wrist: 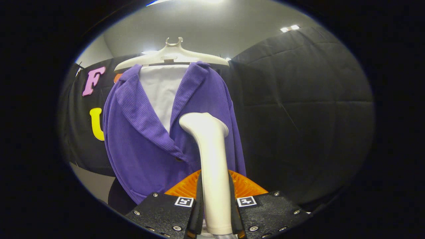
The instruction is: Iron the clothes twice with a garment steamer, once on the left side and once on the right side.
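Observation:
A purple ribbed jacket hangs over a white panel on a cream hanger, straight ahead of me. My gripper is shut on the handle of a white garment steamer, which stands upright between the fingers. The steamer's head reaches up to the jacket's right front, just right of the lapel and close to the fabric; whether it touches I cannot tell. The jacket's lower right part is hidden behind the steamer.
The booth's black quilted wall runs behind and to the right of the jacket. A strip of pale floor lies low on the left, under the jacket's hem. Ceiling lights shine above.

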### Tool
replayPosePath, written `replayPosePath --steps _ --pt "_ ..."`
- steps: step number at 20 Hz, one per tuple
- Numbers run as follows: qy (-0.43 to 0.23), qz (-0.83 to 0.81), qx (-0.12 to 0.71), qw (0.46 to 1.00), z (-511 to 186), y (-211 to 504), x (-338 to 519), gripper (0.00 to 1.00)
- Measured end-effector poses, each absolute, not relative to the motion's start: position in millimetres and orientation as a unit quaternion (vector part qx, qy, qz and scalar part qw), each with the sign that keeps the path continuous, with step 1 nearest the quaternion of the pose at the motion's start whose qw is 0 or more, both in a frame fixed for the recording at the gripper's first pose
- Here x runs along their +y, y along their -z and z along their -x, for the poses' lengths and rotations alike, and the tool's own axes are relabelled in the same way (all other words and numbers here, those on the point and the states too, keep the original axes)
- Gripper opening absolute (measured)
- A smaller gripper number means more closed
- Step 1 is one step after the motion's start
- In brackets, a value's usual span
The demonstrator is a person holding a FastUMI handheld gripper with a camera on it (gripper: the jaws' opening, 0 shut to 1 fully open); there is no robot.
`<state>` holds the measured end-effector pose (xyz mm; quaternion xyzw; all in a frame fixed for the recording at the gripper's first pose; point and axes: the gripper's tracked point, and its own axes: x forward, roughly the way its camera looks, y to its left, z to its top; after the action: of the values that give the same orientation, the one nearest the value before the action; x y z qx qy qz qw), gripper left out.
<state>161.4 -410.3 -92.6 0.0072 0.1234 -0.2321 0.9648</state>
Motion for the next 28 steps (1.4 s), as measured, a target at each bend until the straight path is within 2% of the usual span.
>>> replayPosePath --steps 4,16,22,28 --pt "0.231 0.033 0.178 0.956 -145 131 -421 0.33" --pt "0.213 0.031 0.241 0.946 -101 223 -439 0.33" --pt "0.185 0.038 0.284 0.94 -77 271 -427 0.33" --pt "0.129 0.051 0.308 0.941 -55 299 -396 0.33"
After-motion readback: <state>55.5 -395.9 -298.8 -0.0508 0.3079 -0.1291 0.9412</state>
